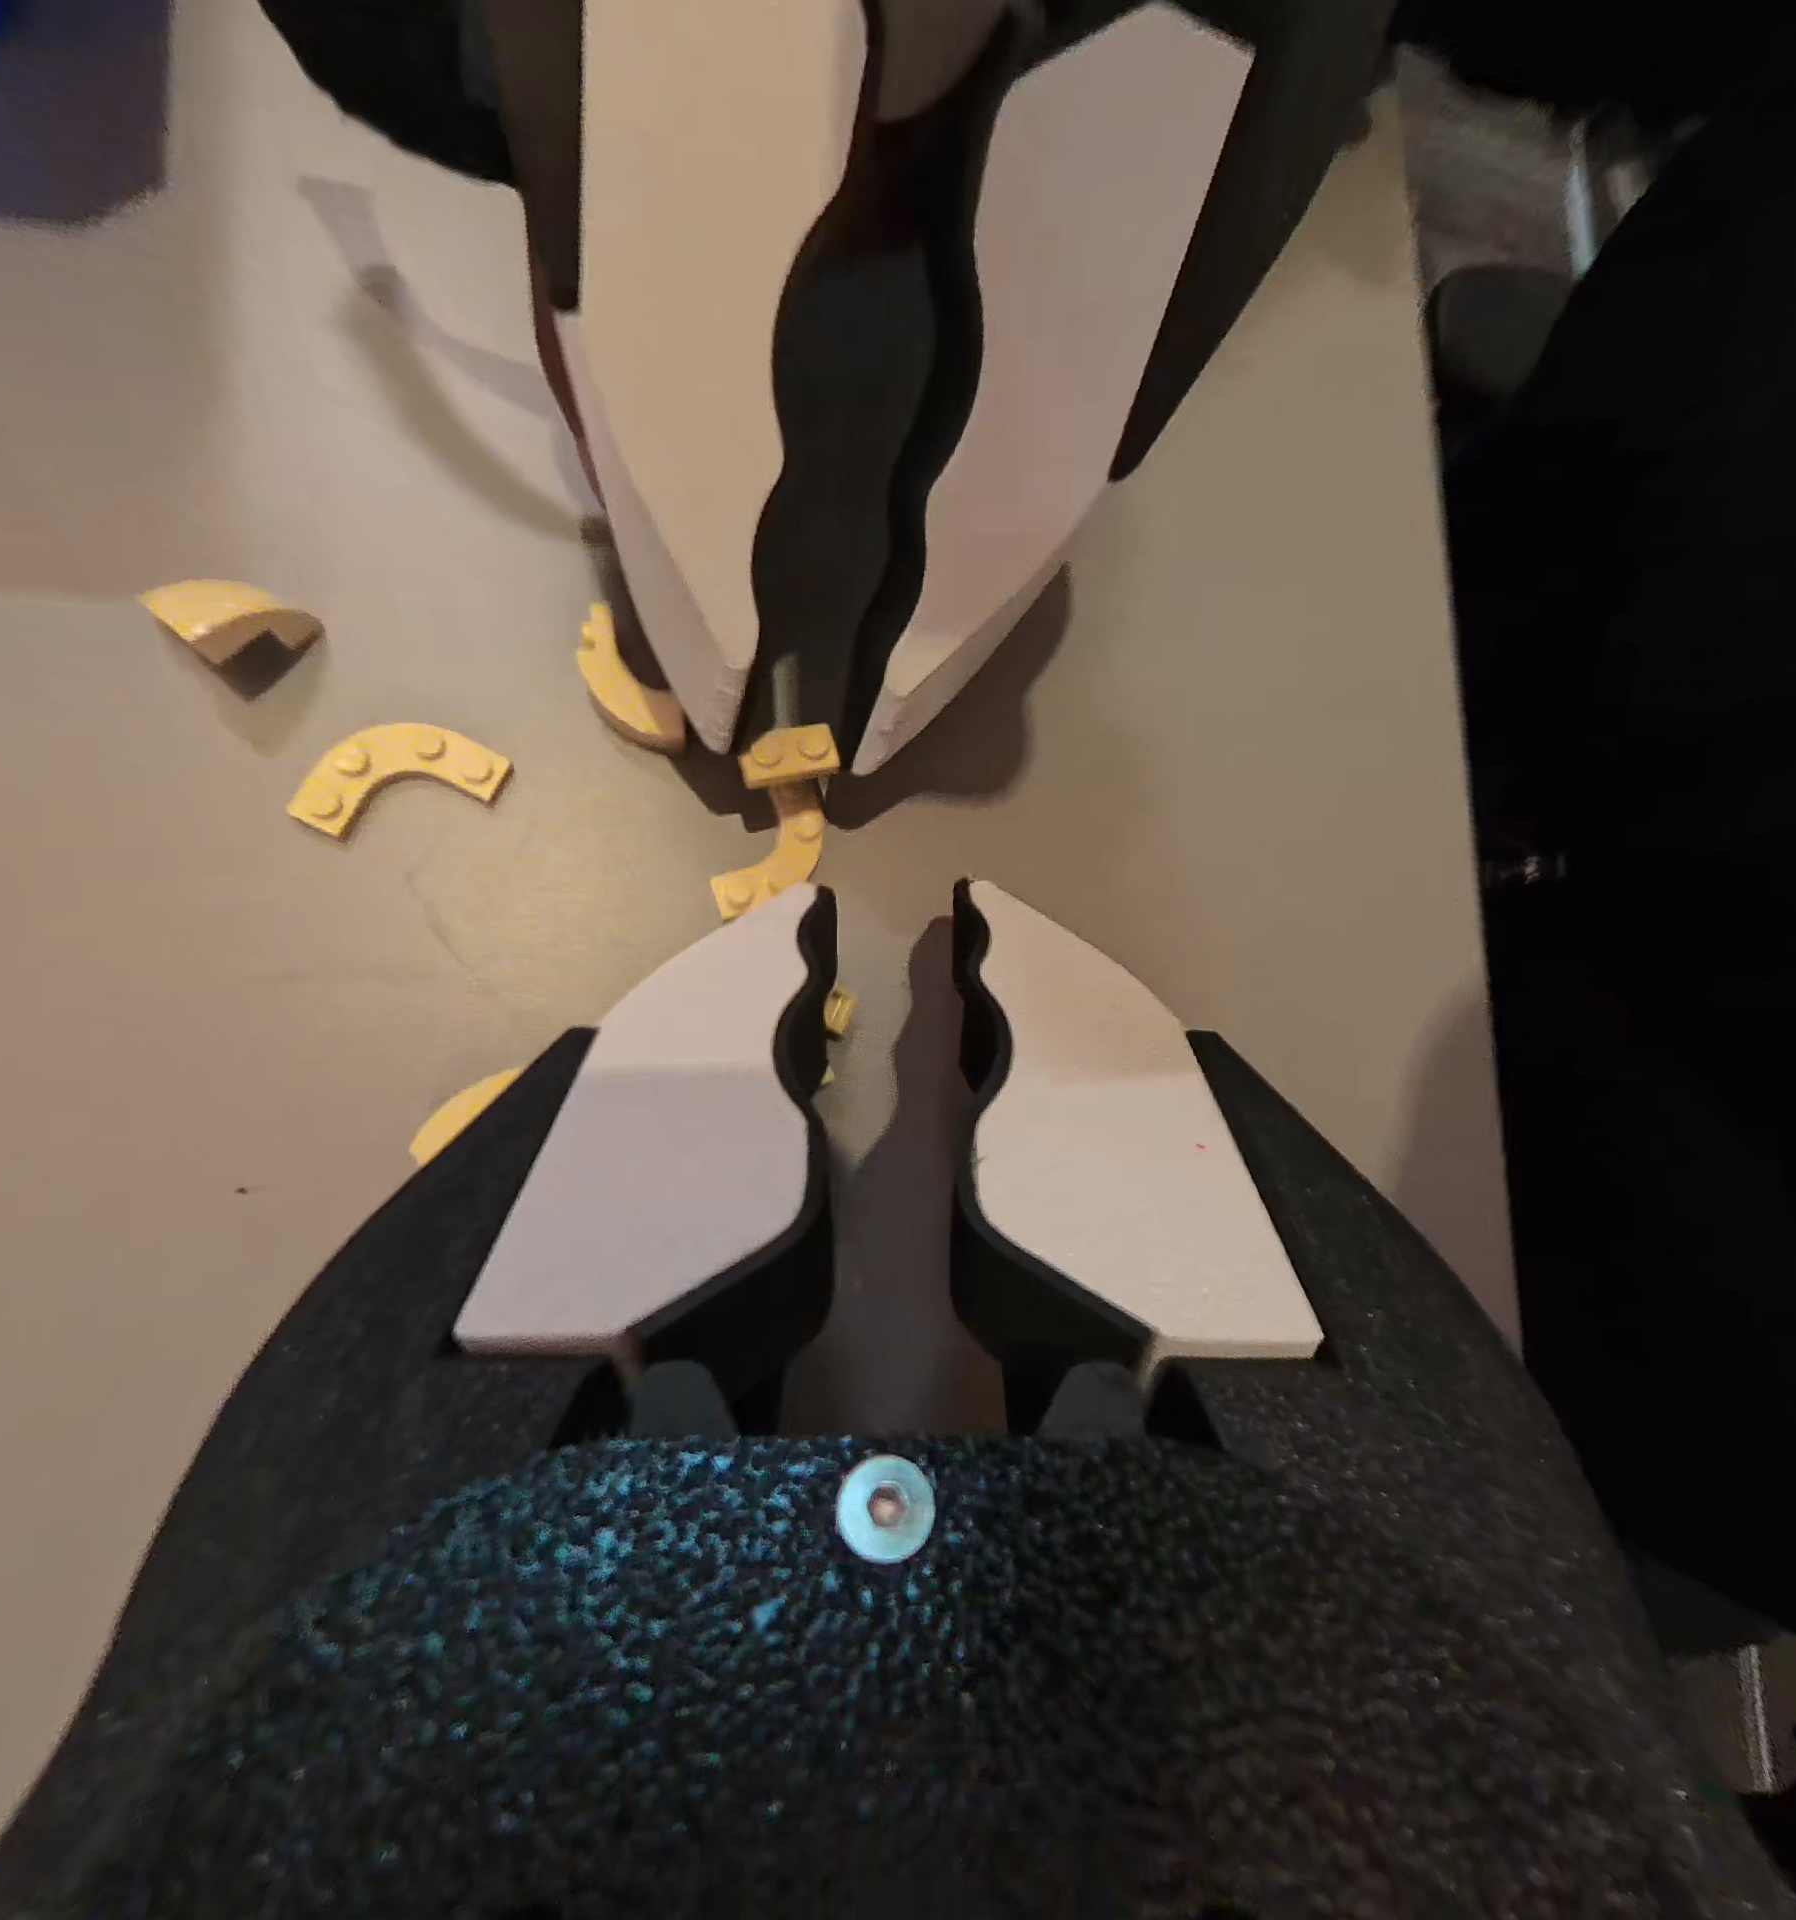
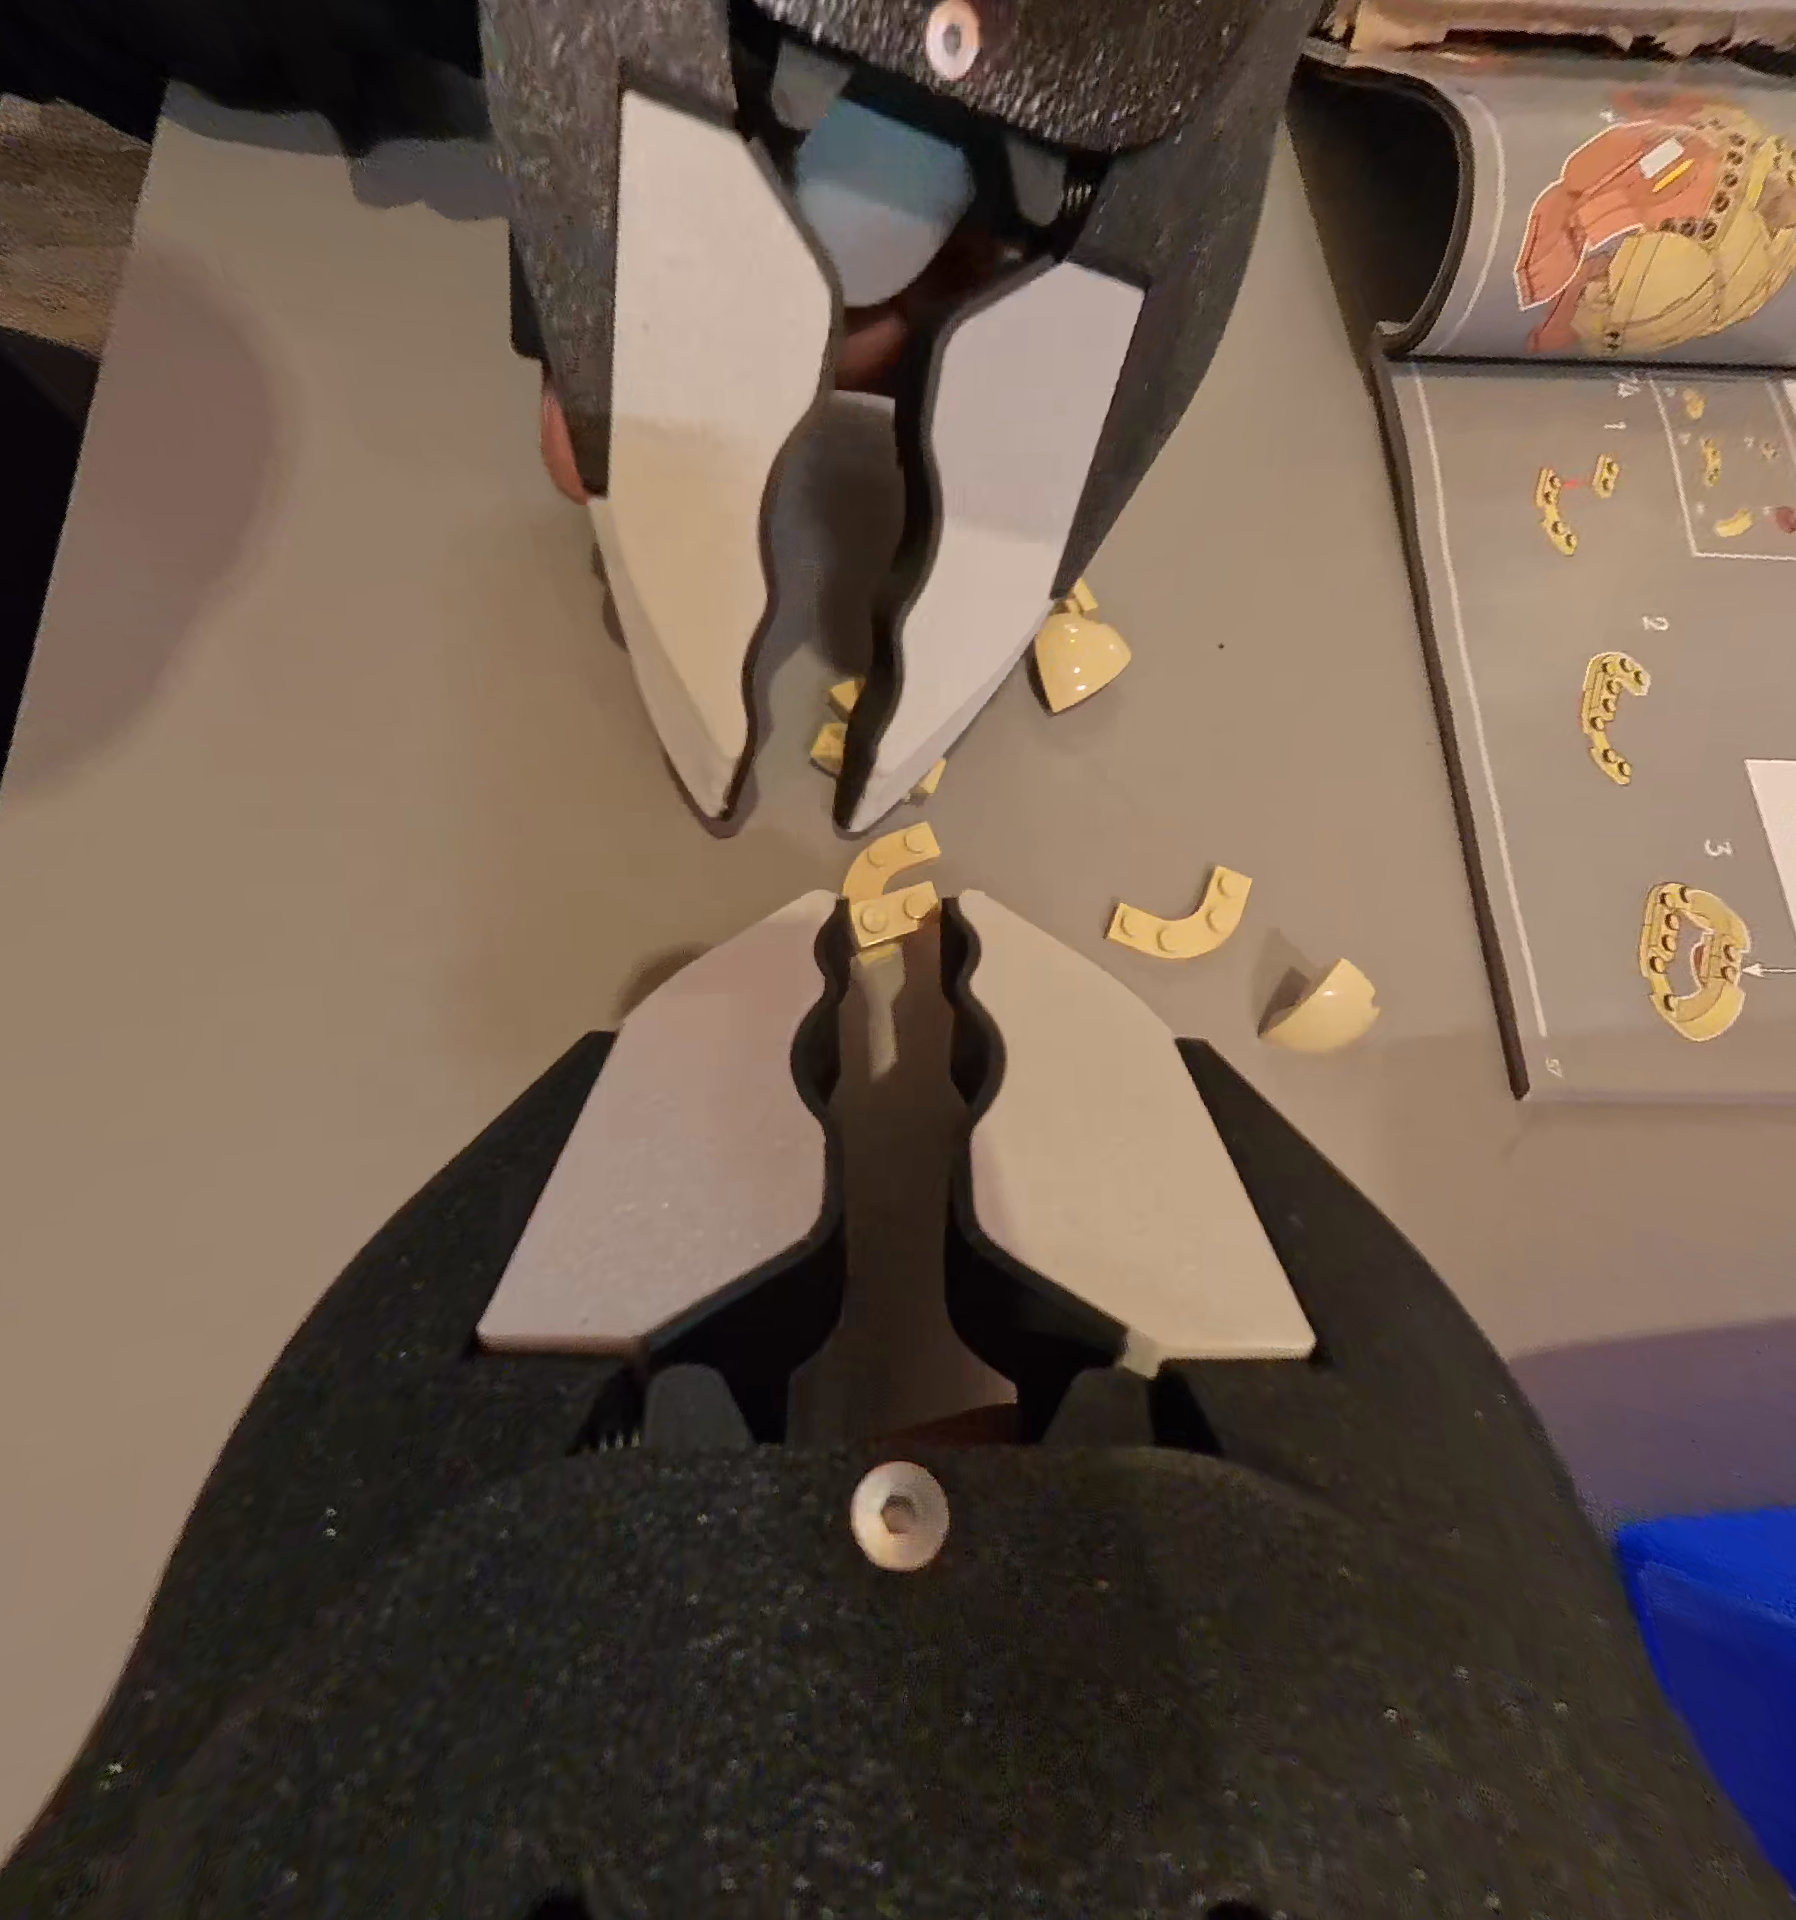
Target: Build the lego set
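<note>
— From my seat, the right gripper (image 2: 894,914) body reads as black, grainy, matt plastic, with a bright metal screw (image 2: 899,1527) at lower centre.

— Same on my feed. The fingers (image 2: 1070,1122) wear pale, matt, chalky facings with smooth black rubbery edging.

— The small tan plate (image 2: 892,923) pinched there?

— Smooth plastic, soft sheen, studded. The dome piece (image 2: 1325,1000) at right is glossier.

— The table (image 2: 250,935)?

— Matt, smooth, beige. The booklet (image 2: 1652,727) at right is printed paper, slightly satin.

— The left gripper (image 1: 894,894) has the same grain.
</note>
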Motion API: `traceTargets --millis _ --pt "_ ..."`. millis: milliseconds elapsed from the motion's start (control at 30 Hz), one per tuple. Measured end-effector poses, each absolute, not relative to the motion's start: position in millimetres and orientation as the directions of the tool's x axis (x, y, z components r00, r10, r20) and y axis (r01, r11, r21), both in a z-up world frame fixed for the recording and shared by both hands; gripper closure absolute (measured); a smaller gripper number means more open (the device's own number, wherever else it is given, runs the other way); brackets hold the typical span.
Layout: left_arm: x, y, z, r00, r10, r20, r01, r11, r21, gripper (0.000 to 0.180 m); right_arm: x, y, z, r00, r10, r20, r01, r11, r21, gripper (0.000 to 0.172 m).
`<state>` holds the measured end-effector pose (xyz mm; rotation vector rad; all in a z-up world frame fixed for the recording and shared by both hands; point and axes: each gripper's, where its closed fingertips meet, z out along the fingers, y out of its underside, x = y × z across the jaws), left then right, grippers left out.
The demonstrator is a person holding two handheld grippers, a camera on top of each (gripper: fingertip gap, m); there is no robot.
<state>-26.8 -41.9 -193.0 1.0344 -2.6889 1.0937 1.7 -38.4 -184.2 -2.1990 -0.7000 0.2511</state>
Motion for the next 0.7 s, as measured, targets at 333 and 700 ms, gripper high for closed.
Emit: traceTargets --millis 333,700 --pt "-28 -21 -197 -0.744 -0.617 0.257 -0.636 0.533 -0.559 0.163 -4 -16 -192 0.847 0.531 0.025 0.383 -0.576 -0.722 0.155" --pt "-17 -25 -191 -0.793 -0.594 0.133 -0.531 0.569 -0.627 0.164 -2 -17 -197 0.848 0.529 0.032 0.4 -0.6 -0.693 0.155"
